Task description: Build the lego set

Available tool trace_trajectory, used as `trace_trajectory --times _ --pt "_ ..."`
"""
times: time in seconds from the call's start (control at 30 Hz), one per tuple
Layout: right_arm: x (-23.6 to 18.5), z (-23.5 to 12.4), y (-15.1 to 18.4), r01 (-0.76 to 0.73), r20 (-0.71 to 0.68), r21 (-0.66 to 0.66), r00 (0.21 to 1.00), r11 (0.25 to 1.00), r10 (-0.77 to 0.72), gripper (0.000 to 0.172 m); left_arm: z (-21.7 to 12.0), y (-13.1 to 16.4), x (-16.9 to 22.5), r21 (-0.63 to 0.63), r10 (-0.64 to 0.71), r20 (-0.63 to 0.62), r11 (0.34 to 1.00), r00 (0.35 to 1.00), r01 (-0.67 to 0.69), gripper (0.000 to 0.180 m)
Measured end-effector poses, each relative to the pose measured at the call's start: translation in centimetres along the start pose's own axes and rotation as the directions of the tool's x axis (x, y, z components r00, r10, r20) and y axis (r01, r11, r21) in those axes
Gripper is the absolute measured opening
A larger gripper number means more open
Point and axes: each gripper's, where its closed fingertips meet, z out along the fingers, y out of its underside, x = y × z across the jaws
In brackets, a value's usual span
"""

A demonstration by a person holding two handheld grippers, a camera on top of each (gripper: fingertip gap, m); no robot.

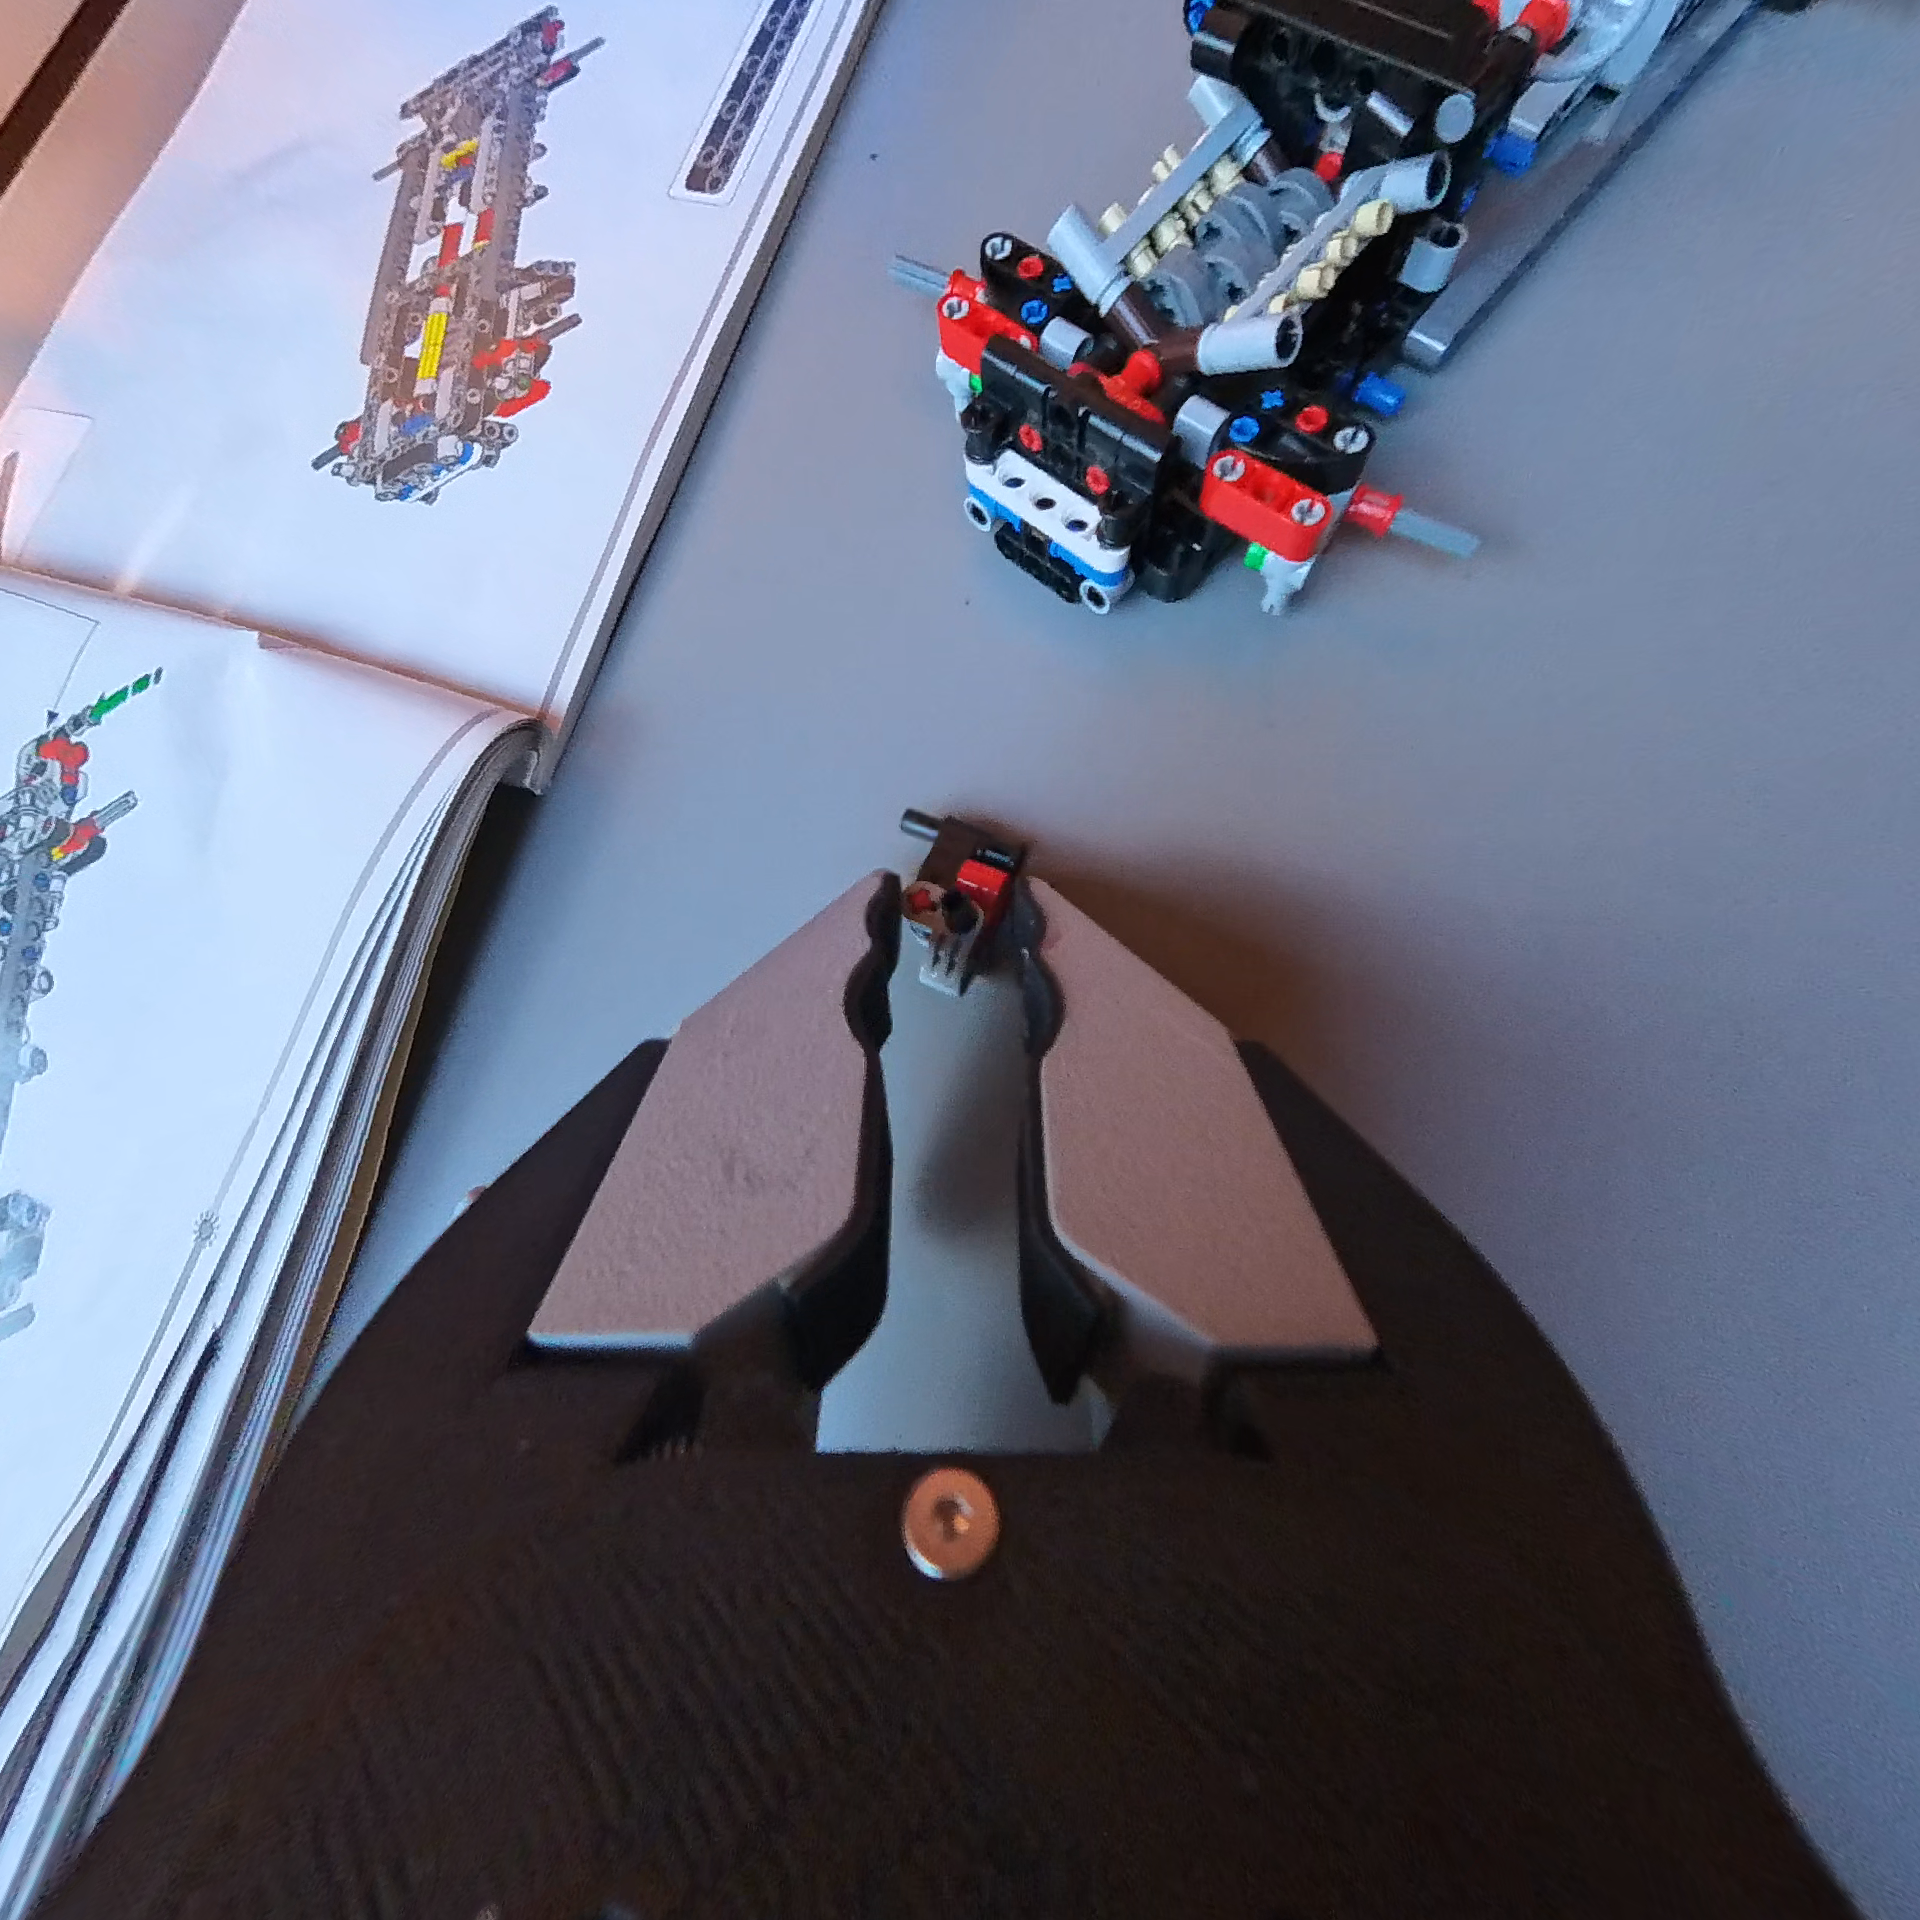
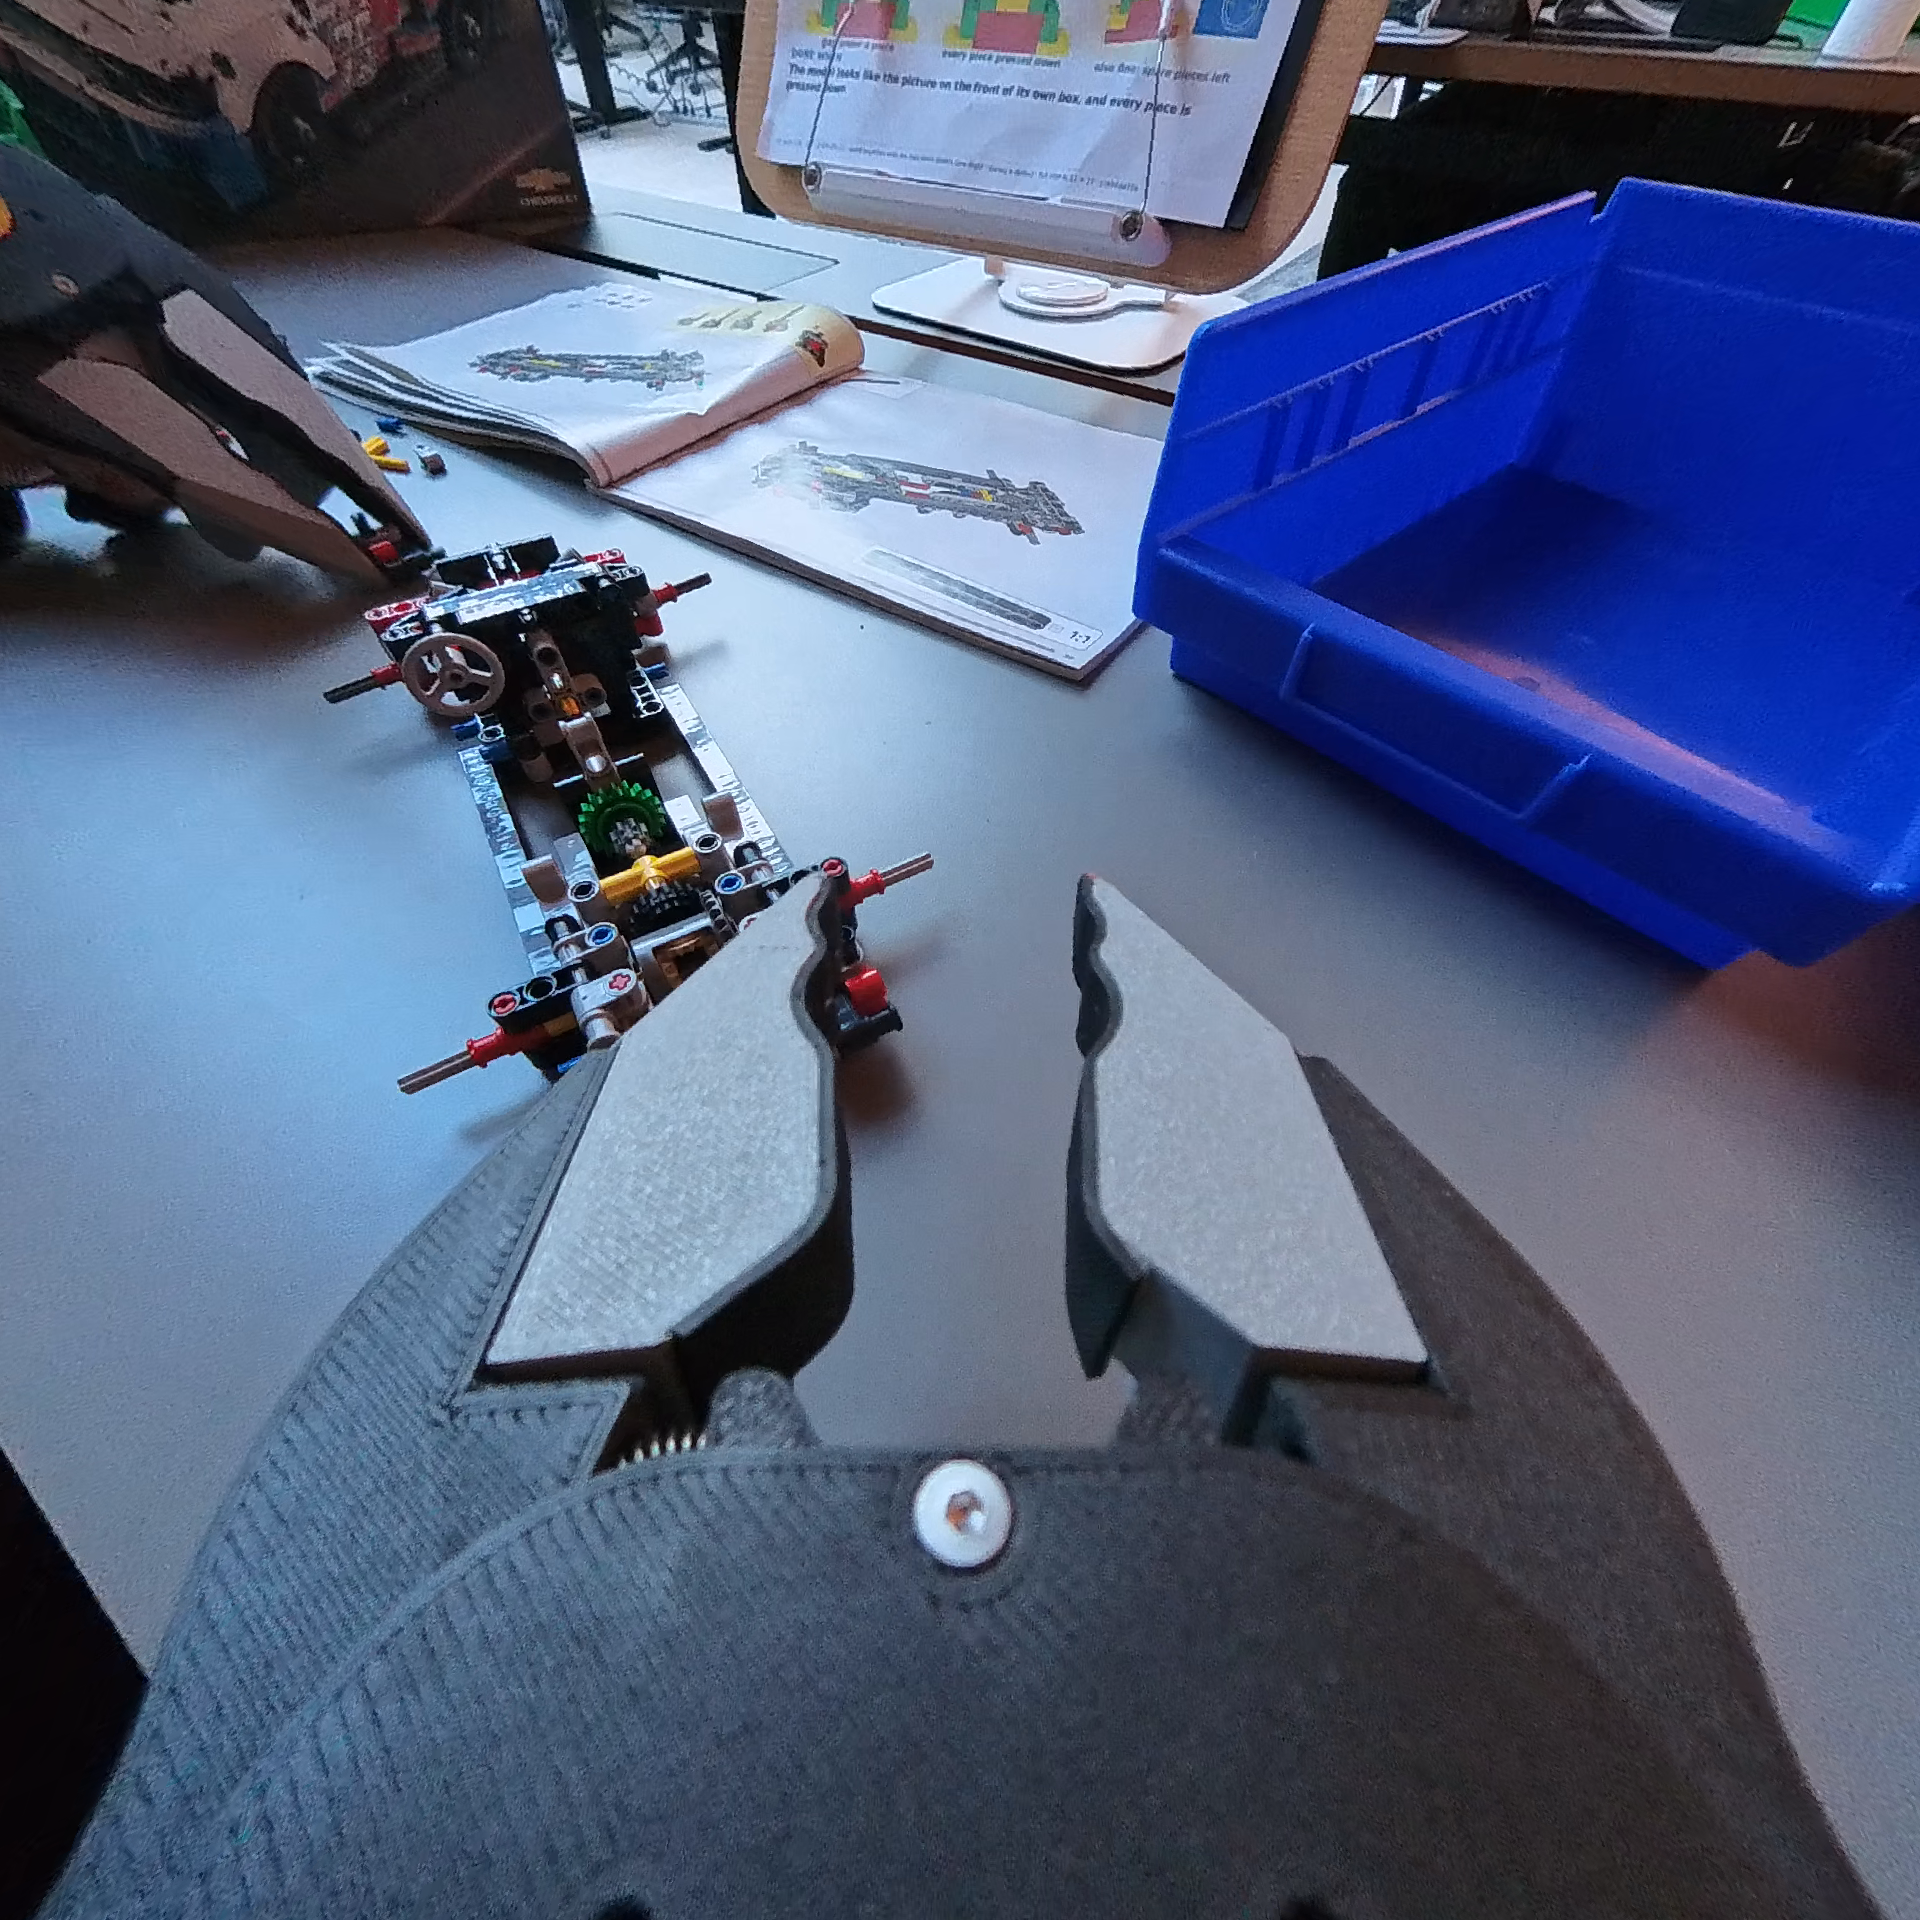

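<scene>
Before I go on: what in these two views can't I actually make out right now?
- Small brick piece at the left gripper: left wrist view, blurred; pad contact unclear.
- Same gripper in the right wrist view: its tips hide behind the chassis.
- Chassis near corner: covered by the right gripper's finger.
- Blue bin: cut off by the right edge.
- Manual: left wrist view, cropped at the left edge.

A grey table (image 2: pixel 1143 831) fills the foreground; beyond its far edge stand a wooden desk (image 2: pixel 1621 78) and office chairs (image 2: pixel 675 62), dimly lit.
</scene>
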Motion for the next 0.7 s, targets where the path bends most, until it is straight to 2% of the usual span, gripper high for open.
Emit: trace_trajectory --times 0.13,0.27,0.5,0.6,0.7 --pt "0.1 0.1 -0.1 0.003 -0.006 0.004 1.0 1.0 -0.003 0.039 -0.3 0.2 0.1 -0.002 0.027 0.037 1.0 0.999 -0.027 0.019" --pt "0.1 0.2 -0.3 0.043 -0.03 0.017 0.999 0.999 -0.043 0.03 -0.9 0.6 0.6 0.002 0.045 0.06 0.999 0.997 -0.045 0.018" --pt "-0.2 0.4 0.1 0.029 0.008 -0.01 1.0 1.0 -0.029 0.032 -2.1 1.4 1.6 0.01 0.114 0.092 0.993 0.989 -0.115 0.019" --pt "-1.6 -0.1 0.6 0.06 0.051 -0.029 0.997 0.998 -0.058 0.019 -2.4 1.6 1.9 0.015 0.16 0.111 0.987 0.981 -0.163 0.019" --pt "-2.1 -1.0 2.0 0.028 0.073 -0.099 0.997 0.995 -0.021 0.026 -2.6 1.7 2.0 0.016 0.195 0.13 0.98 0.972 -0.199 0.019"
